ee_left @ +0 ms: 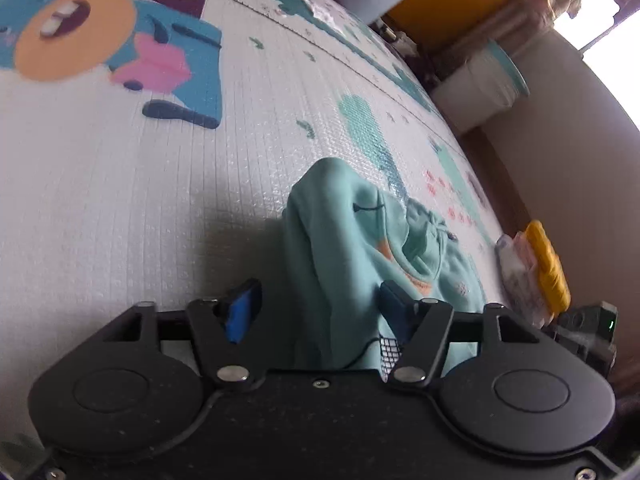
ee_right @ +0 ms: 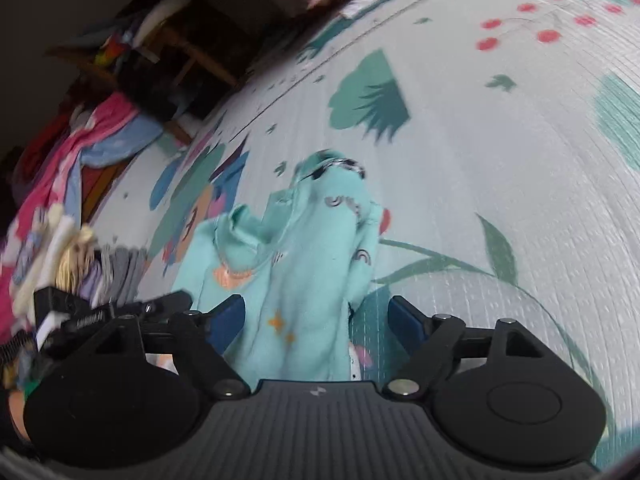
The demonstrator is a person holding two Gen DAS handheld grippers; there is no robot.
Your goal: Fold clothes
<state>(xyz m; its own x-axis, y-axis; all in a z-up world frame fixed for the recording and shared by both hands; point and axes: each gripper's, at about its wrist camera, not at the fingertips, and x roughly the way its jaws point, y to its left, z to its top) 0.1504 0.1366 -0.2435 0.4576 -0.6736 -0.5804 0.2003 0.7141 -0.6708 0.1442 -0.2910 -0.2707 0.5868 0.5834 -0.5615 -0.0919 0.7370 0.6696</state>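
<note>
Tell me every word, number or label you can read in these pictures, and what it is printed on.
None can be read.
Play mat: tiny numbers along a ruler line, too small and blurred.
Black device beside the right gripper: white lettering, too blurred.
Teal garment: only stars and rainbows, no words.

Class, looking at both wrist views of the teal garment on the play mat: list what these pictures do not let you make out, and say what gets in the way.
- Teal garment, left wrist view: its near end is hidden behind the left gripper.
- Same garment, right wrist view: motion blur smears its small prints; near end is hidden behind the right gripper.
- Clothes pile, right wrist view: blurred, cut off by the left edge.
- Yellow item, left wrist view: too blurred to identify.
</note>
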